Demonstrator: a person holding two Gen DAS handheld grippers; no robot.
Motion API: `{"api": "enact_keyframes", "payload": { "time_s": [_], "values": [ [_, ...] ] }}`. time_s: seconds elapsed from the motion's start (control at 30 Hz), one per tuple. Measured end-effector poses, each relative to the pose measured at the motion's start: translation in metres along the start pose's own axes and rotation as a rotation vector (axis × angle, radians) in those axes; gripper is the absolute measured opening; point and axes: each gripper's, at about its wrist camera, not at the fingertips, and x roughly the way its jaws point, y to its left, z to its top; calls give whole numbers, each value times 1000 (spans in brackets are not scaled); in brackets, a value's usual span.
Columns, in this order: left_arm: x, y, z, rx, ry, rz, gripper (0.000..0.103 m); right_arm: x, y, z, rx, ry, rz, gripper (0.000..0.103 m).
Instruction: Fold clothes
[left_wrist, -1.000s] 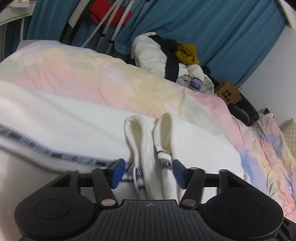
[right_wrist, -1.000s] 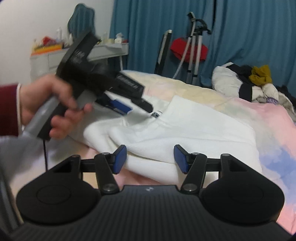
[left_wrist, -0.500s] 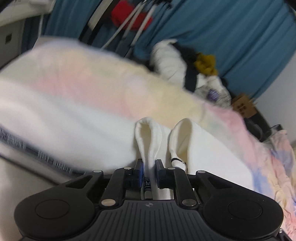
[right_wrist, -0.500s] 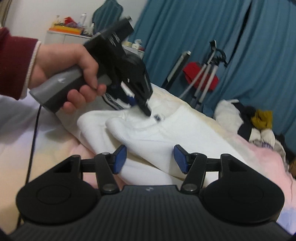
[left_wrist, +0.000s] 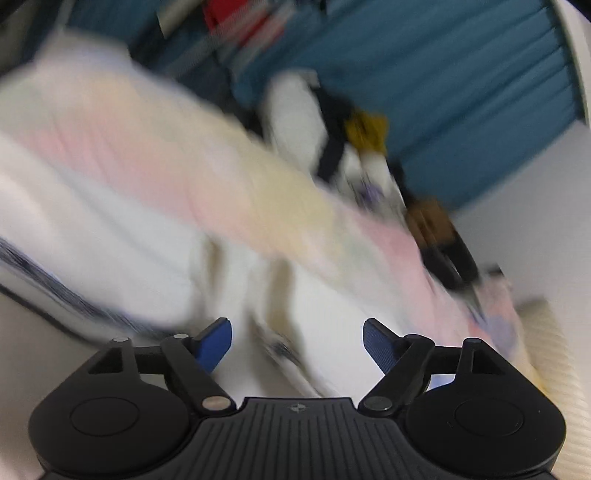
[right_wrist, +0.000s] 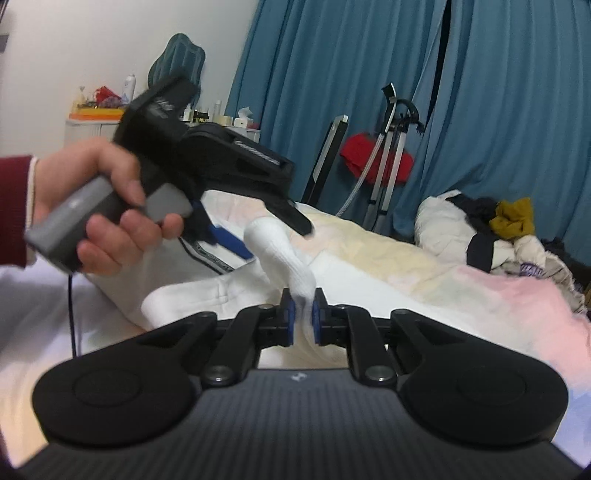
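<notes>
Garment (right_wrist: 229, 291), white with dark printed trim, spread on bed (right_wrist: 498, 295) ahead of both sets of jaws. Right gripper (right_wrist: 303, 317): jaws closing, pads pinched on raised white fold of garment standing up between them. Left gripper (left_wrist: 297, 341): jaws opening, wide apart, blurred white cloth lying between and below them, not pressed. Left hand (right_wrist: 99, 210) on grey grip, left of right jaws. Clothes pile (right_wrist: 491, 229) beyond, far right.

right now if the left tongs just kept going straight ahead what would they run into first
Probably the white garment lying on the bed, straight ahead between the left tongs, which are opening with nothing gripped. The left wrist view is blurred, so depth is uncertain.
</notes>
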Motion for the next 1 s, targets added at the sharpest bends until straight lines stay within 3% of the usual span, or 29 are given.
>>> {"api": "enact_keyframes", "payload": {
  "time_s": [0.13,0.23,0.3,0.4,0.47,0.53,0.67,0.77,0.87,1.0],
  "values": [
    [29,-3,0,-42,199,-47,80,-7,6,-3,-70,6,-12,13],
    [44,1,3,-21,234,-51,80,-8,13,-4,-111,3,-6,13],
    [47,8,11,-55,213,-66,78,-7,15,-5,-122,3,15,13],
    [46,16,20,-80,138,-73,52,-1,21,-11,-137,24,40,13],
    [46,18,24,-77,94,-68,16,2,28,-14,-157,17,46,13],
    [42,18,25,-63,46,-71,17,4,31,-15,-176,-16,30,13],
    [29,12,34,-29,-37,-32,16,18,21,-8,-46,-33,13,12],
    [28,12,37,11,-55,26,16,39,21,-14,40,30,53,13],
    [39,23,30,35,-17,89,18,60,23,-32,89,122,88,13],
    [40,20,28,75,-31,97,22,62,14,-34,163,130,120,13]
  ]
}}
